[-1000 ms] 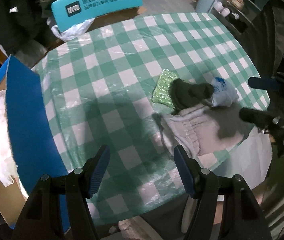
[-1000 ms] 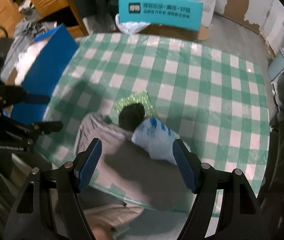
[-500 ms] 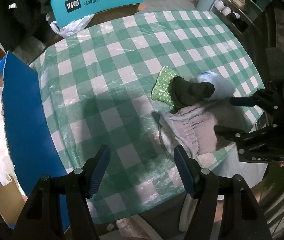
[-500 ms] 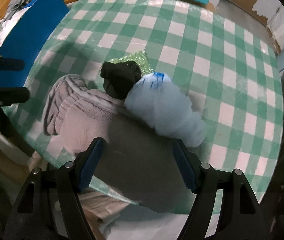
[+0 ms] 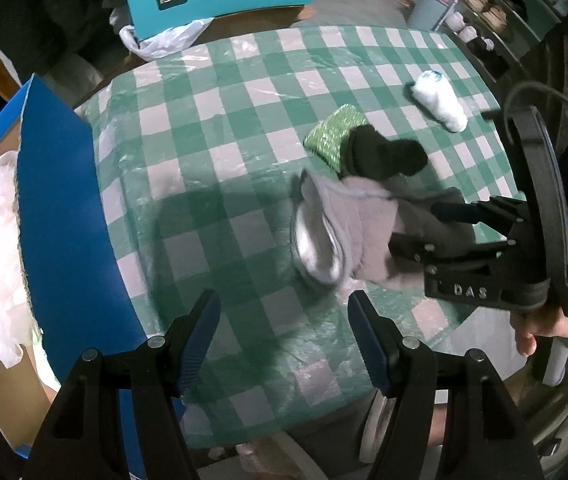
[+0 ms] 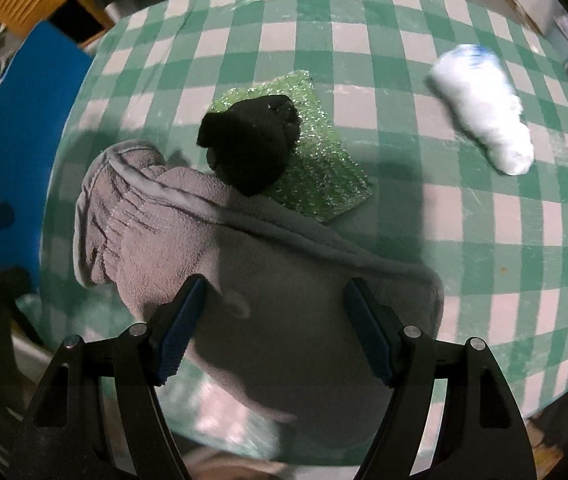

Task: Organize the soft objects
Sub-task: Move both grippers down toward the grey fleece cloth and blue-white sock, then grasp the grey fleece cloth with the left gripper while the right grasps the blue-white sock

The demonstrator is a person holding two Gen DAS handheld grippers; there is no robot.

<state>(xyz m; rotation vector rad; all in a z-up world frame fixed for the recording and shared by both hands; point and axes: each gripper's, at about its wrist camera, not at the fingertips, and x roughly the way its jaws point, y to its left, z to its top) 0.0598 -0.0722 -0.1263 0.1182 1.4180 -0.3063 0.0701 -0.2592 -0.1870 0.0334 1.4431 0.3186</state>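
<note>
Two hand-held grippers are in my hands above the round tabletop (image 5: 244, 92) with its green-and-white checked cover. My right hand-held gripper (image 6: 274, 322) points steeply down over the grey fleece garment (image 6: 212, 248), which lies crumpled at the near edge of the tabletop; its jaws stand wide and are opening, the blue pads straddling the fabric, and I cannot tell whether they touch it. My left hand-held gripper (image 5: 284, 336) hangs over bare checked cloth just left of the grey fleece garment, its jaws well apart and gripping nothing. A black soft item (image 6: 250, 142) rests on the far edge of the grey fleece garment and overlaps a glittery green pad (image 6: 319, 168) that lies flat beyond it. A white rolled bundle with blue marks (image 6: 483, 108) sits well apart from the grey fleece garment, far to its right. A blue box (image 5: 64, 216) stands off the tabletop's edge, left of the garment, with white plastic inside.
</note>
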